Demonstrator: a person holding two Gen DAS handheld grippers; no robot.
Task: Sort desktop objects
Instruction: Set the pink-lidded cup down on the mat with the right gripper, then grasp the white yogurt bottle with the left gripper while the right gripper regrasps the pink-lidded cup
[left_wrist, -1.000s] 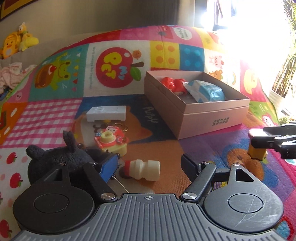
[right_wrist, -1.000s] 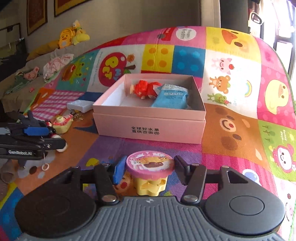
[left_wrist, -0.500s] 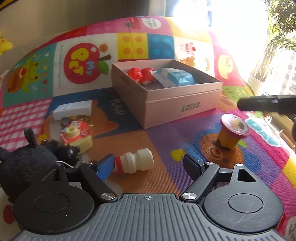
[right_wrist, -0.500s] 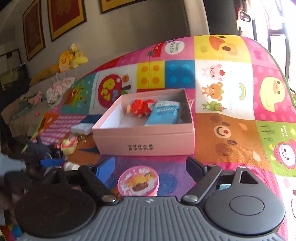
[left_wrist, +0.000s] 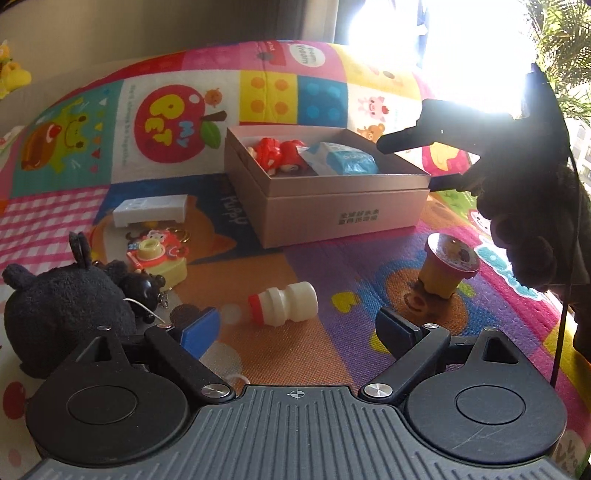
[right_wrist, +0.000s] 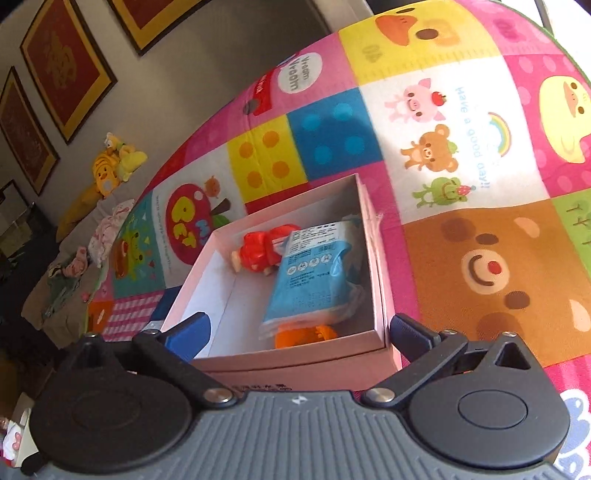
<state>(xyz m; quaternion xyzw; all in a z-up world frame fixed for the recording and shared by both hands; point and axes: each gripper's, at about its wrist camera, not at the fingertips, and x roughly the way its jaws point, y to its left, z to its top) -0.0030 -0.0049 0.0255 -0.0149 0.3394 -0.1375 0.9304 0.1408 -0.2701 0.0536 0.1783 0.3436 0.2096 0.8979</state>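
Small white plastic bottle with a red collar (left_wrist: 282, 308), lying on its side on the patchwork cartoon play mat (left_wrist: 369, 332), just ahead of the left gripper (left_wrist: 297, 326). The left gripper's jaws are spread wide with nothing between them. One second ago they faced the black plush toy (left_wrist: 62, 314); they now frame the bottle, which suggests it is the next item to be picked up.

The right gripper (right_wrist: 299, 326) has jaws likewise parted and empty. A second ago it straddled the yellow pudding cup with a pink foil lid (left_wrist: 448, 266); it has since risen and now looks down into the open pink cardboard box (right_wrist: 376, 258), while the cup stands untouched on the mat, near the box's front corner. The cup therefore remains unsorted.

Inside the box lie a red plastic figure (right_wrist: 264, 249), a blue-and-white sachet (right_wrist: 314, 280) and, partly hidden beneath the sachet, an orange item (right_wrist: 306, 334).

Still on the mat to the left: a white rectangular block (left_wrist: 149, 210), a red-and-yellow toy camera (left_wrist: 157, 258) and the plush toy. By this count, sorting is under way but mostly unfinished.
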